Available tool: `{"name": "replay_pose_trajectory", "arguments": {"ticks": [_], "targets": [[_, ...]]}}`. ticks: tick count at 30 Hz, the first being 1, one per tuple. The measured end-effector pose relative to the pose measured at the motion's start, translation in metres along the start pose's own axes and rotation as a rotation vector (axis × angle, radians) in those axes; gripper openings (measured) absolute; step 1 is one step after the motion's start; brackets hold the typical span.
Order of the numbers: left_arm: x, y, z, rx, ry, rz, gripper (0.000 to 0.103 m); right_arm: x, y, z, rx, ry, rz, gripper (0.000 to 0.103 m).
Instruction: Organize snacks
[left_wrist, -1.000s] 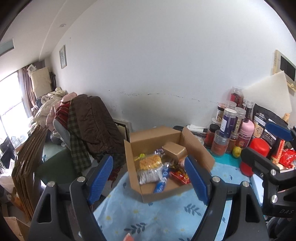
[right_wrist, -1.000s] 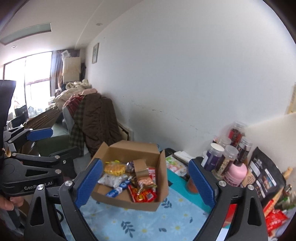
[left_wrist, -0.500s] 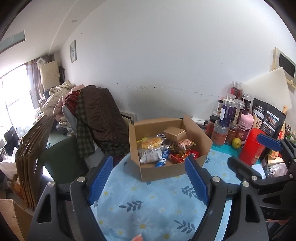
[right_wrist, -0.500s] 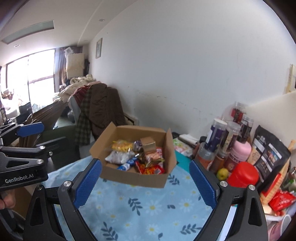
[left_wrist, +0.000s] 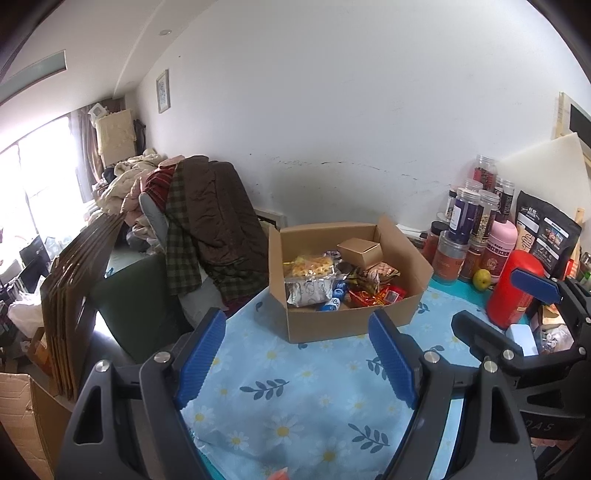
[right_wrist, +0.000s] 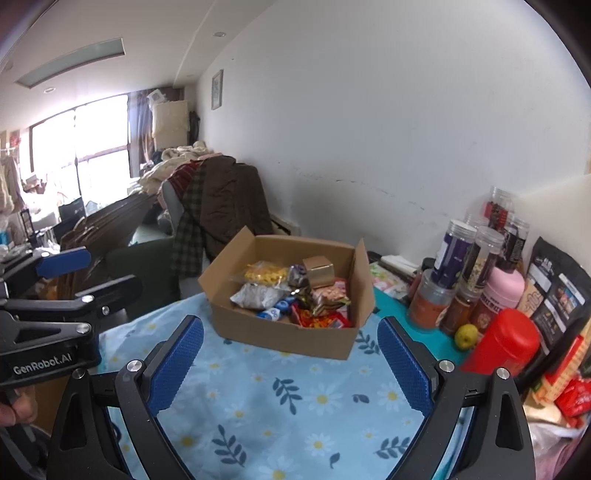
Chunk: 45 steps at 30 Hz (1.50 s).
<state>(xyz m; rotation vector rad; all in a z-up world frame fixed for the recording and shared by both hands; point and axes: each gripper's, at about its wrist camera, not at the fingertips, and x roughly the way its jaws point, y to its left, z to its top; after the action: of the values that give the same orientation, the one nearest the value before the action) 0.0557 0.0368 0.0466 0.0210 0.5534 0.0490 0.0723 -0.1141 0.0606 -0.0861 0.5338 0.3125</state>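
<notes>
Both tongs, left tongs (left_wrist: 297, 363) and right tongs (right_wrist: 290, 365), gape wide and empty over the worktop (right_wrist: 295, 398), snack box (right_wrist: 284, 332) near its back edge.

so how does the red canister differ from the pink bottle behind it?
The red canister is plain bright red and stands nearer the cameras, on the table's right side; the pink bottle is pale pink with a dark red label and stands behind it among the clear jars. The red canister looks wider. Both stand upright, closed and opaque, right of the cardboard box.

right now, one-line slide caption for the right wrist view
Open right gripper above a daisy tablecloth, facing an open cardboard box of mixed snacks.
</notes>
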Motion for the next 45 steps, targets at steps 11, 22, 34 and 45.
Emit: {"name": "replay_pose_trajectory", "arguments": {"ticks": [11, 22, 34, 45], "targets": [[0.003, 0.002, -0.001, -0.014, 0.016, 0.01, 0.08, 0.002, 0.0, -0.003, 0.002, 0.012, 0.018, 0.097], [0.007, 0.002, -0.001, -0.013, 0.036, -0.003, 0.08, 0.003, -0.006, -0.004, 0.017, 0.024, -0.003, 0.096], [0.014, -0.002, -0.002, -0.004, 0.057, -0.014, 0.08, 0.004, -0.01, -0.004, 0.026, 0.024, -0.014, 0.097], [0.016, -0.008, -0.003, 0.01, 0.063, -0.001, 0.08, 0.007, -0.012, -0.005, 0.036, 0.034, -0.014, 0.097]]}}
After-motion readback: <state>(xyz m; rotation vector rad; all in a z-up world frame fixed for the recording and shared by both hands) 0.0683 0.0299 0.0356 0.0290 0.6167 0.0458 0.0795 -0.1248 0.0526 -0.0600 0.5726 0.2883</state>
